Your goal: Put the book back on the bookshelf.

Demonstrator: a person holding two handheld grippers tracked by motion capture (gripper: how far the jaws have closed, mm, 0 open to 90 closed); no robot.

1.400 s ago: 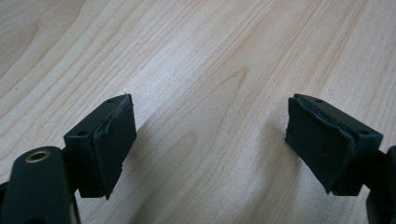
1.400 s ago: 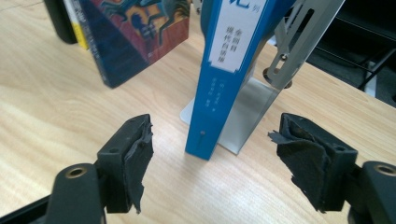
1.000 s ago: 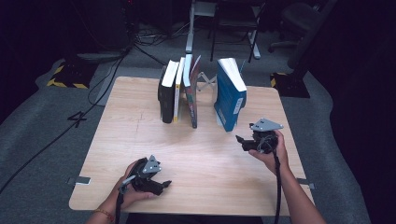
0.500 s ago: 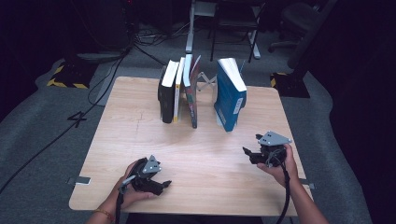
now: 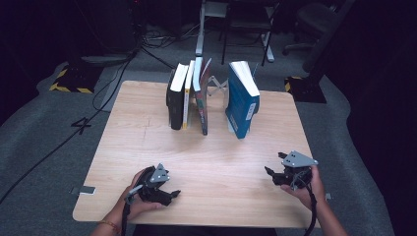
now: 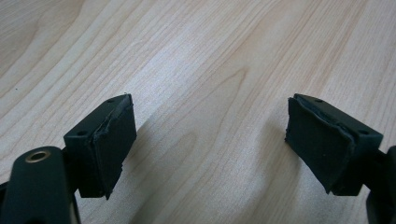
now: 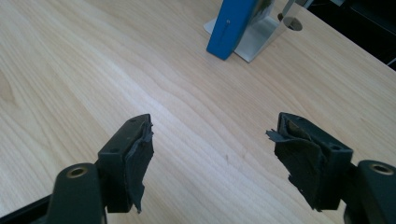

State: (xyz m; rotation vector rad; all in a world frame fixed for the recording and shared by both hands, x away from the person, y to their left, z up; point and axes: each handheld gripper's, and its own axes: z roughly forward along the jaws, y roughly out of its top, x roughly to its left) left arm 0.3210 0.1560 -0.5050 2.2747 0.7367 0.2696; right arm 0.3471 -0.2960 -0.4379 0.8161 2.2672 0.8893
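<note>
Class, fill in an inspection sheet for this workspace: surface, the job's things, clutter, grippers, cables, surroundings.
Surface: light wooden table, bare near the person.
Job's things: blue book upright against a metal bookend; dark books standing in a row beside it.
Clutter: nothing seen.
Grippers: left hand-held gripper open, low over the table; right hand-held gripper open, holding nothing.
Cables: black cables across the floor.
Surroundings: grey carpet, chair behind.

Both grippers low, jaws apart

The left gripper (image 5: pixel 169 195) rests near the person's side with its 2 jaws wide and empty; the right gripper (image 5: pixel 274 167) hovers opposite, jaws also parted, holding nothing.
</note>
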